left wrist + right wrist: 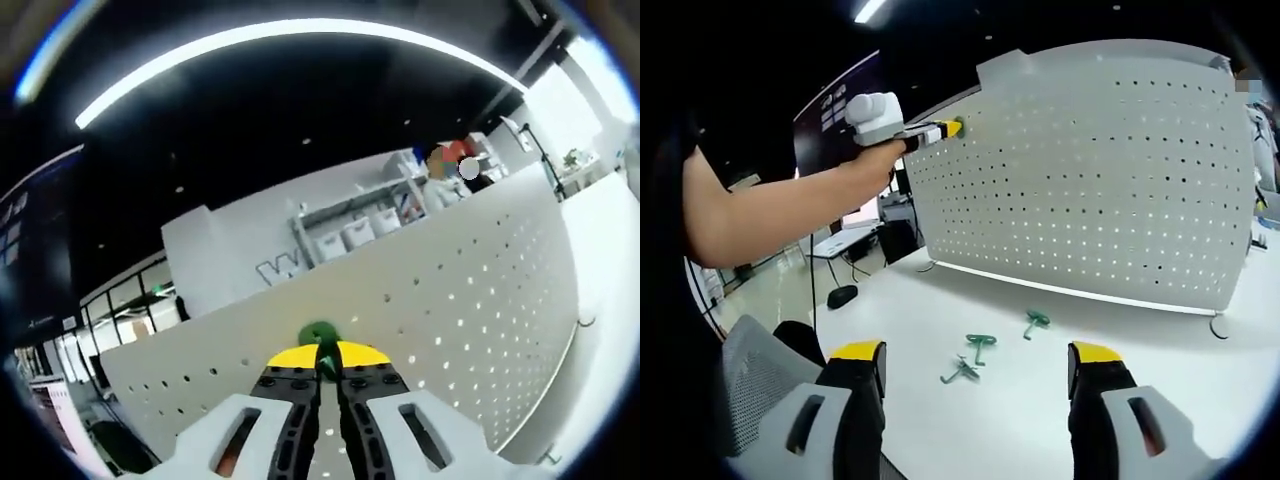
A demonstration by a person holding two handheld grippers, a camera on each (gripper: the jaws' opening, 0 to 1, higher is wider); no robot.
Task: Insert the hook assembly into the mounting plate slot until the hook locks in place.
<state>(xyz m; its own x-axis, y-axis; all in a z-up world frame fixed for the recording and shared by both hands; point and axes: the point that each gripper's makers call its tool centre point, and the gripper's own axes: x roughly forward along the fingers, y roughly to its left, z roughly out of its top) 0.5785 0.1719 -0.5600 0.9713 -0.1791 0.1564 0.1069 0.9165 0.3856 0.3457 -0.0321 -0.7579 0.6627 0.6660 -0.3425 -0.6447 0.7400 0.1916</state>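
The left gripper (pixel 328 385), jaws clenched on a green hook (pixel 319 338), presses it at the pegboard (pixel 480 300), seemingly mid-insertion toward 12 o'clock; next, seat it, while the right gripper (pixel 980 375) idles with jaws spread.

matt white perforated panel (pixel 1090 170), glossy green plastic hooks (pixel 980 345)

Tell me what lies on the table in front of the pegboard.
Three green hooks lie loose on the white table, below the pegboard. The right hand-held gripper hovers open above them, and nothing covers them.
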